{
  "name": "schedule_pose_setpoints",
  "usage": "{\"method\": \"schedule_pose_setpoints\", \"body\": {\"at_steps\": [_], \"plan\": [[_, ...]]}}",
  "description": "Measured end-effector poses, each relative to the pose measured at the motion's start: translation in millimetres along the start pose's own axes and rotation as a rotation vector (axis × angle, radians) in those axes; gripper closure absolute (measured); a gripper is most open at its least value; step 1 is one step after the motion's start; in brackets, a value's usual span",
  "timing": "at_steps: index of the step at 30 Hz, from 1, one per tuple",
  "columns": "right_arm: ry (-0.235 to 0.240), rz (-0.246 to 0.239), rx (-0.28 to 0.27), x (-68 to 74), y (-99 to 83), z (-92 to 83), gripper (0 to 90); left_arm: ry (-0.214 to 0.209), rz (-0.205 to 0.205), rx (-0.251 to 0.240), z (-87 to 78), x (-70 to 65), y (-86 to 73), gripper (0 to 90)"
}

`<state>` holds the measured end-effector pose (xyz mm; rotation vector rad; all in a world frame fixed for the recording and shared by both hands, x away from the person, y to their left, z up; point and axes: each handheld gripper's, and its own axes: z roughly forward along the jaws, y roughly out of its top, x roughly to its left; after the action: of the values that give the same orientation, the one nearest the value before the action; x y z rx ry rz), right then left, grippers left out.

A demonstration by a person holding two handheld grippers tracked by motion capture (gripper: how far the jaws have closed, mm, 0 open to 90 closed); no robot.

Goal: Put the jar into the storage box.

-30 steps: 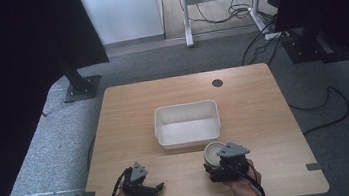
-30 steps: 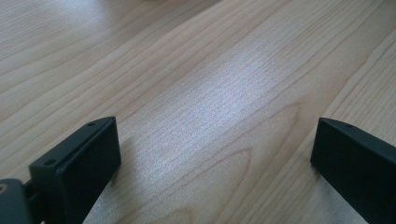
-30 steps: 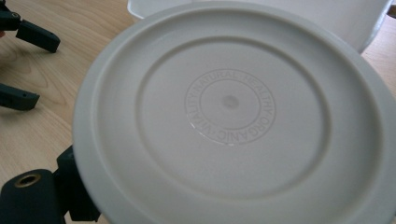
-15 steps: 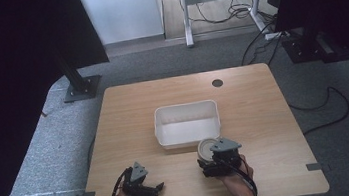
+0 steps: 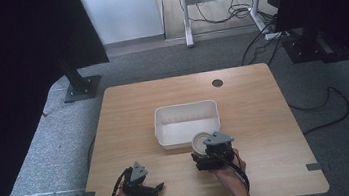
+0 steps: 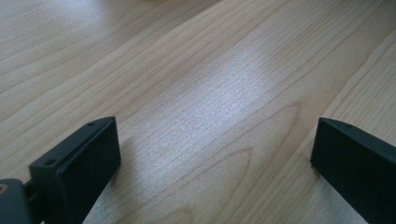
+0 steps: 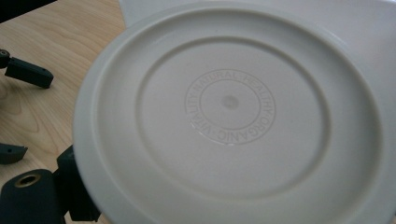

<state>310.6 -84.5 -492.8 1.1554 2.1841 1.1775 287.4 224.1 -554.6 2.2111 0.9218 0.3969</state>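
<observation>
- Left hand-held gripper lies low near the counter's front edge, its 2 jaws wide apart.
- Right hand-held gripper points forward, clamped on a disc.

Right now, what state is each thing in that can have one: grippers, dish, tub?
Left gripper: open, jaws wide apart over bare wood, holding nothing.
Right gripper: shut on the round dish.
Round dish: held, underside facing the camera.
White tub: upright on the table, empty.
</observation>
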Motion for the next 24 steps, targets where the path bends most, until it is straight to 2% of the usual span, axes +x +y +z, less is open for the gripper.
{"method": "schedule_pose_setpoints", "body": {"at_steps": [24], "plan": [[-0.011,-0.014,-0.020,-3.5,28.6,22.2,9.0,-0.001,0.002,0.001,-0.1,0.1,0.0,1.2]]}}
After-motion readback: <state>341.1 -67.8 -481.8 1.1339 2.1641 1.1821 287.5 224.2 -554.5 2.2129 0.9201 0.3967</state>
